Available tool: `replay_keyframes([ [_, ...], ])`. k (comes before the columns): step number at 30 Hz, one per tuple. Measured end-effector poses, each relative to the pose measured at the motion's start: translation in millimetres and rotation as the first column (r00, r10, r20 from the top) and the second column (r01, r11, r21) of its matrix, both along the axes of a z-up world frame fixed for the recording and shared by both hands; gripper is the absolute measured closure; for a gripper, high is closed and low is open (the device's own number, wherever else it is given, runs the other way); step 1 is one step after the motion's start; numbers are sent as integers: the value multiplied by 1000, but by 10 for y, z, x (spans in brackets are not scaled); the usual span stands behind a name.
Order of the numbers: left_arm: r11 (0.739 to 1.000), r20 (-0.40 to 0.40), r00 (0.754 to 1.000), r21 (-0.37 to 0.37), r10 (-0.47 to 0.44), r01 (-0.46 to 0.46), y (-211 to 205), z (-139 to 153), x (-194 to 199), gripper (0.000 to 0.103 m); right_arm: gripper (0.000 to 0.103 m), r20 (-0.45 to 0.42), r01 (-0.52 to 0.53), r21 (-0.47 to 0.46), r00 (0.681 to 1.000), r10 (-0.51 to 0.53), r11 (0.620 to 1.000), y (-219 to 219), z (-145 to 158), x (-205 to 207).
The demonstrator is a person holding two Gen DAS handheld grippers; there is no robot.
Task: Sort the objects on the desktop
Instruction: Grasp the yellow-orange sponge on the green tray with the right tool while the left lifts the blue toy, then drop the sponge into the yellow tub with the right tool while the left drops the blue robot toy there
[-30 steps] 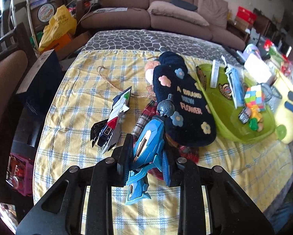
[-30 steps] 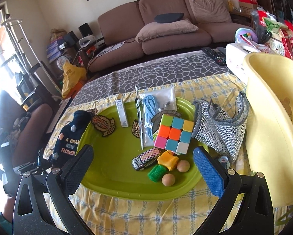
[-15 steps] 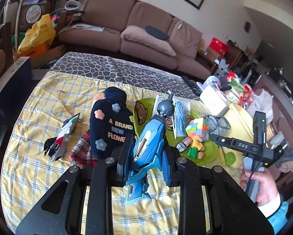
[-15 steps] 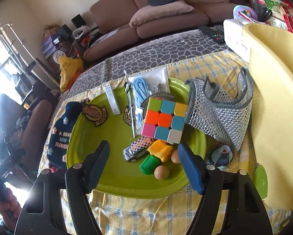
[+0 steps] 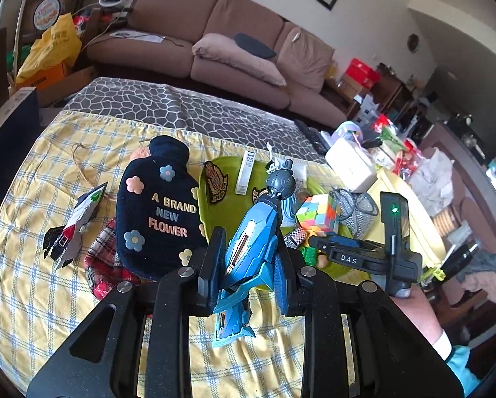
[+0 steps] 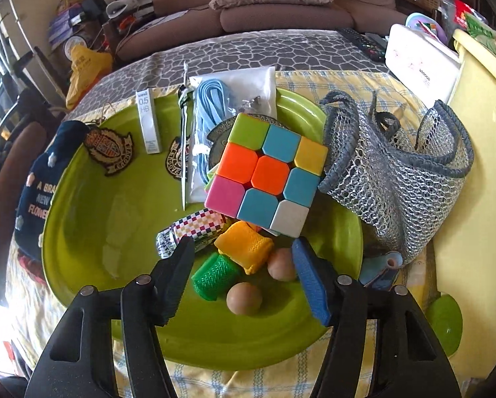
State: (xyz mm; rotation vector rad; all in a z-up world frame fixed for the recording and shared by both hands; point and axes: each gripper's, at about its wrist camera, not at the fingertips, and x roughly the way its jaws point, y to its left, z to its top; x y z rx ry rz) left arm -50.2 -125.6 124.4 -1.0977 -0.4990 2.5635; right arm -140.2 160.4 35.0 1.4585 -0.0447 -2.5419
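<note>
Two grippers work over a cluttered desk point(image 5: 42, 298). The left gripper point(image 5: 248, 265), pitched down above the yellow cloth, has its jaws clenched on a blue robot toy point(image 5: 251, 242), raised near the green tray point(image 6: 92, 232) and its near rim. The right gripper point(image 6: 243, 265) points steeply into the tray, its jaws just closing, not yet pressing, around a yellow pouch point(image 6: 244, 245), green roller point(image 6: 214, 275) and two wooden balls point(image 6: 244, 298). A cube point(image 6: 267, 172) crowds ahead; bare tray lies left.
</note>
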Motion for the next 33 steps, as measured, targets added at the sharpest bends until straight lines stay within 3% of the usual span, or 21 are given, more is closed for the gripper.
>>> replay_keyframes([
  [3,1000,4,1000,4,2,-2,-15,-3,-17,79,42,-9,-27,74,1000,28,997,-89,-40,-35],
  [7,1000,7,1000,9,5,-5,-12,-4,-38,79,58,11,-86,165,996,85,982,-250,-120,-20],
  [8,1000,6,1000,12,4,-4,-7,-3,-42,79,65,6,-98,172,995,99,980,-276,-109,-4],
  [14,1000,5,1000,5,-7,7,65,0,-42,79,65,17,-129,111,992,128,985,-252,-35,63],
  [19,1000,1,1000,7,-15,15,136,8,-54,79,65,-33,-113,-4,993,113,994,-75,299,207],
  [26,999,-12,999,-4,-53,53,335,25,-46,79,65,-187,-57,-116,982,35,992,334,906,419],
  [30,996,-31,996,-17,-86,86,515,79,-10,79,65,-290,7,-108,956,-38,994,661,1276,551],
  [33,992,-32,992,-8,-126,125,696,138,-5,79,65,-321,83,-60,942,-98,995,979,1414,623],
])
